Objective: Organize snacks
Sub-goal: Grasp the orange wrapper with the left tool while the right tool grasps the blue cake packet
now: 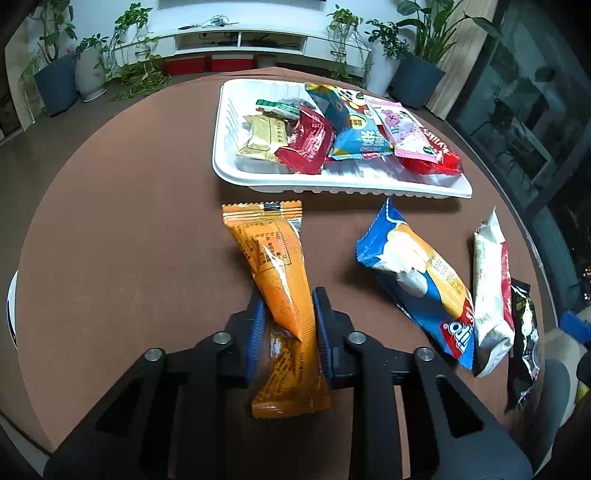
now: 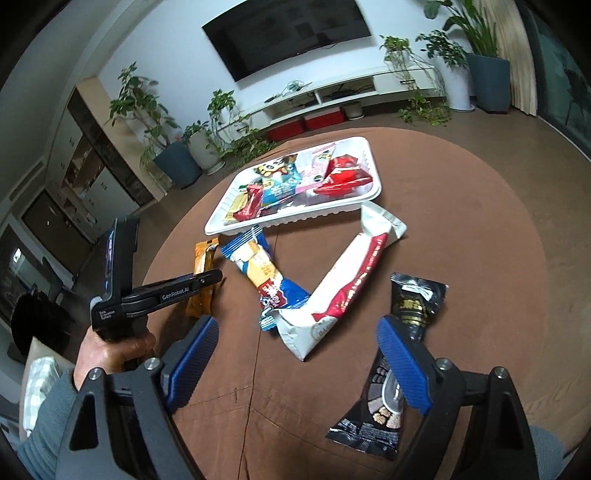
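Observation:
My left gripper (image 1: 289,299) is shut on an orange snack packet (image 1: 275,280), its blue pads pressing the packet's sides just above the brown table. The packet also shows in the right wrist view (image 2: 202,280) behind the left gripper (image 2: 212,278). A white tray (image 1: 258,181) holding several snack packets lies beyond it, also in the right wrist view (image 2: 354,208). A blue packet (image 2: 264,273), a white-and-red packet (image 2: 347,280) and a black packet (image 2: 406,314) lie on the table. My right gripper (image 2: 295,328) is open and empty above them.
The round brown table (image 1: 129,221) drops off at its edge on all sides. Potted plants (image 1: 59,74), a white TV shelf (image 1: 240,40) and a wall TV (image 2: 288,33) stand far behind.

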Action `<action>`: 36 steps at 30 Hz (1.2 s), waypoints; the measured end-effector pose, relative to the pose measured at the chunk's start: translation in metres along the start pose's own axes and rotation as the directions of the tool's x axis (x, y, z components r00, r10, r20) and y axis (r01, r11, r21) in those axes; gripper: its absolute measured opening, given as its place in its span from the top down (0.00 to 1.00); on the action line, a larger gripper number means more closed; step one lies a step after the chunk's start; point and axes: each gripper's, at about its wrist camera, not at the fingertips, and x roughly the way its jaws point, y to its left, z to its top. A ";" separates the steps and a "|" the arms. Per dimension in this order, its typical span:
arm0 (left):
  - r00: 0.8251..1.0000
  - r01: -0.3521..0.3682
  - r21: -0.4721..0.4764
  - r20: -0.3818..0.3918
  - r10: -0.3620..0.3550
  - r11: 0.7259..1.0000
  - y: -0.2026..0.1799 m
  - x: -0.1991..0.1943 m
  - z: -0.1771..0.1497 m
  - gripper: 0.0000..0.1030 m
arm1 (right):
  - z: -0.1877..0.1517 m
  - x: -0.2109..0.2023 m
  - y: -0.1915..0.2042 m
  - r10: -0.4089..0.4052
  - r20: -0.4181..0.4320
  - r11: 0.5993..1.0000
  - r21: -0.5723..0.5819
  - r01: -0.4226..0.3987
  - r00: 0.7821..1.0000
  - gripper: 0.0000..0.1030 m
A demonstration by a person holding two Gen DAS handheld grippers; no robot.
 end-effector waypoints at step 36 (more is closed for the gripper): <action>0.985 0.175 -0.057 0.015 -0.175 0.983 0.022 -0.043 -0.066 0.85 | 0.032 0.157 0.070 -0.219 -0.265 0.901 -0.423 0.091 0.939 0.67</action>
